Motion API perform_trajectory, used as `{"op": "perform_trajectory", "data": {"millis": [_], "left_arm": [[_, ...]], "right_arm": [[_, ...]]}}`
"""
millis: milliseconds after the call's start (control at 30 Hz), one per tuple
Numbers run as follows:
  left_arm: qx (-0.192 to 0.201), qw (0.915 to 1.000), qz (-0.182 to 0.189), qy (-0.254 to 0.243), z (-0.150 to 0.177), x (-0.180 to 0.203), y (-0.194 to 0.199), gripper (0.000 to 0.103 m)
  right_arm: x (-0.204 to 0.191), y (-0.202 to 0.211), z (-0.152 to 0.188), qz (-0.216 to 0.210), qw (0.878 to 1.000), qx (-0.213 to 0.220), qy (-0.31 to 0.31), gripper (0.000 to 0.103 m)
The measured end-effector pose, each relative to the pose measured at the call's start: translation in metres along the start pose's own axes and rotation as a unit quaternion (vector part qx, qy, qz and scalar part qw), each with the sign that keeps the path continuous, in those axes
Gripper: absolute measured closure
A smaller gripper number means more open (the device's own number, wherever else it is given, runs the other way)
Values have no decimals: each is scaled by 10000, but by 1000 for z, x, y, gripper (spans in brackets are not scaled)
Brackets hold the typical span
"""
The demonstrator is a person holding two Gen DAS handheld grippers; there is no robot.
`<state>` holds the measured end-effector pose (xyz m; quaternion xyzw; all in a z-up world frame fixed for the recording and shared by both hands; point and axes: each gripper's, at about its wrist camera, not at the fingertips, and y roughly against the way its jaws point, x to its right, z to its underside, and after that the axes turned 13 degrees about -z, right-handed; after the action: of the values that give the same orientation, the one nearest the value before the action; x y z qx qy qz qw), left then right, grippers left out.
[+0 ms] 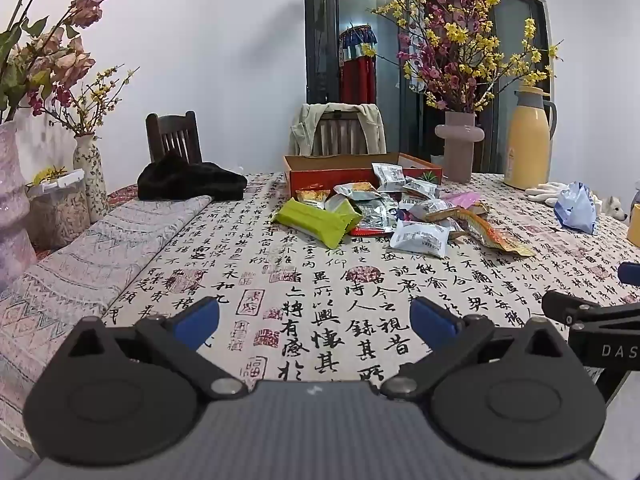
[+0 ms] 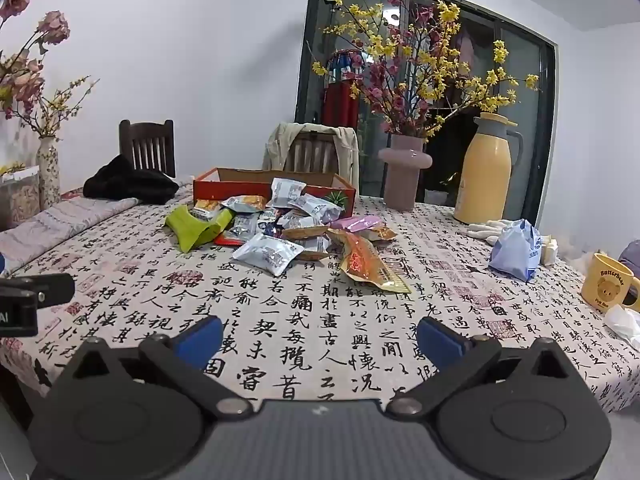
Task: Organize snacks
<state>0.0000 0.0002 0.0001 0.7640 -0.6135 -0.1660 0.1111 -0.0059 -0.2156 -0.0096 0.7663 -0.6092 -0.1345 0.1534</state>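
The left tongs (image 1: 315,322) are built from matte black plastic on a dark grey ribbed housing. Two round black discs sit at the base, each topped by a triangular cut-out bracket. Black linkage arms are pinned with silver rivets, and the fingers (image 1: 198,316) are capped with blue pads. The right tongs (image 2: 320,336) are made the same way: grey ribbed body, black discs, silver rivets, blue-padded fingers (image 2: 438,340). White lettering is printed on the black side of each body.
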Motion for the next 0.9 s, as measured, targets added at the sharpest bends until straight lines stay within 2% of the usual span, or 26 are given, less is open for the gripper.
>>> {"op": "perform_trajectory", "data": {"millis": [900], "left_arm": [[-103,9999,-62,-4,1,0,-5,0]], "right_arm": [[5,-1,0,28,9999,99,-83,0]]}}
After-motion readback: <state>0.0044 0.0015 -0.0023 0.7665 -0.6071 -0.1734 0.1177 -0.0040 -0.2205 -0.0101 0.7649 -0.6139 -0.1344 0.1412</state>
